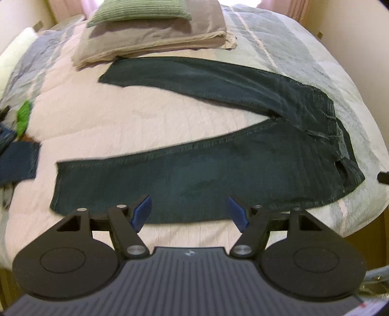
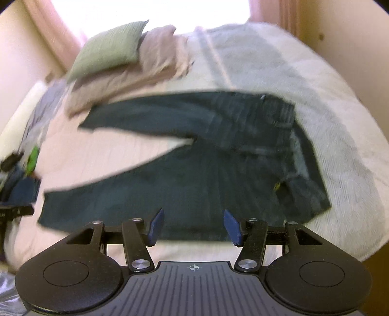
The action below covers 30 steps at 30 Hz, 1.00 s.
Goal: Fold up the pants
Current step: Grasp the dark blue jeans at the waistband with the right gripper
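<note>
Dark jeans (image 1: 218, 165) lie spread flat on the bed, legs apart in a V, waistband to the right and hems to the left. My left gripper (image 1: 189, 201) hangs open above the near leg, close to its front edge, with nothing between its blue pads. In the right wrist view the same jeans (image 2: 206, 175) look blurred. My right gripper (image 2: 193, 215) is open too, above the near leg's thigh part, with nothing between its pads. Neither gripper touches the cloth.
The jeans rest on a pale quilted bedspread (image 1: 109, 121). A green cushion (image 1: 136, 12) lies on taupe pillows (image 1: 150, 39) at the head. Folded dark clothes (image 1: 17, 158) and a green item (image 1: 23, 119) sit at the left edge. The bed's front edge is just below the grippers.
</note>
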Available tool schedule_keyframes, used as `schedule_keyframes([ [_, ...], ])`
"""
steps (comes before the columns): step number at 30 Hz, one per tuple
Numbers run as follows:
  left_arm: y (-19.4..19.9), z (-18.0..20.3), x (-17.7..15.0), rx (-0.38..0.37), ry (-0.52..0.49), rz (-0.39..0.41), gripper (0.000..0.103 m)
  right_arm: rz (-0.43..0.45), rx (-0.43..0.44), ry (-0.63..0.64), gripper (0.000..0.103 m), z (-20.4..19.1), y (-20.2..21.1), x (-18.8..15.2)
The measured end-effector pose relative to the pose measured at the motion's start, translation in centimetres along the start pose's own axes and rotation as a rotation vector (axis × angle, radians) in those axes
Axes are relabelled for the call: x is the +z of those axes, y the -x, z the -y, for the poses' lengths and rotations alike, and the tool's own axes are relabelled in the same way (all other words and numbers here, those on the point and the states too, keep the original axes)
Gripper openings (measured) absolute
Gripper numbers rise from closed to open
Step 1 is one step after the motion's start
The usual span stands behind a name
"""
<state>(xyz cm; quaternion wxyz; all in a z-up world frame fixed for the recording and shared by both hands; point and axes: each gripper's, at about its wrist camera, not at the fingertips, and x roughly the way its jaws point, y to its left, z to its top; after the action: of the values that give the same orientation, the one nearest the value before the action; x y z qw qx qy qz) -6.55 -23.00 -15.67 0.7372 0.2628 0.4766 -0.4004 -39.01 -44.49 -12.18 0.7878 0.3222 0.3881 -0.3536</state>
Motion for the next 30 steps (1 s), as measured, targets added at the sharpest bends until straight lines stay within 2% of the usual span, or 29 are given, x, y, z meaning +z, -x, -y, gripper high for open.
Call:
schedule_keyframes([
  [3, -3.5, -0.8, 3.1, -0.020, -0.039, 0.008, 0.066, 0.091, -0.038, -0.017, 0.052, 2.3, -1.3, 1.3],
  [6, -7.1, -1.3, 6.0, -0.002, -0.073, 0.020, 0.066, 0.132, -0.066, -0.034, 0.052, 5.4, -3.5, 2.4],
  [11, -13.3, -0.8, 10.0, 0.023, -0.056, 0.009, 0.066, 0.105, -0.061, -0.045, 0.052, 11.7, -9.8, 3.8],
  [19, -21.8, 1.8, 11.8, 0.059, -0.012, -0.015, 0.066, 0.037, -0.011, 0.033, 0.049, 21.3, -21.2, 6.4],
  [25, -25.6, 2.9, 11.5, 0.096, 0.043, -0.068, 0.066, -0.013, 0.067, 0.107, 0.046, 26.2, -25.9, 7.3],
  [28, -26.3, 3.4, 11.2, 0.101, 0.066, -0.094, 0.066, -0.058, 0.174, 0.105, 0.046, 28.1, -27.4, 7.2],
  [30, -26.8, 3.9, 11.1, 0.102, 0.072, -0.108, 0.067, -0.065, 0.255, 0.082, 0.026, 29.2, -27.9, 7.3],
])
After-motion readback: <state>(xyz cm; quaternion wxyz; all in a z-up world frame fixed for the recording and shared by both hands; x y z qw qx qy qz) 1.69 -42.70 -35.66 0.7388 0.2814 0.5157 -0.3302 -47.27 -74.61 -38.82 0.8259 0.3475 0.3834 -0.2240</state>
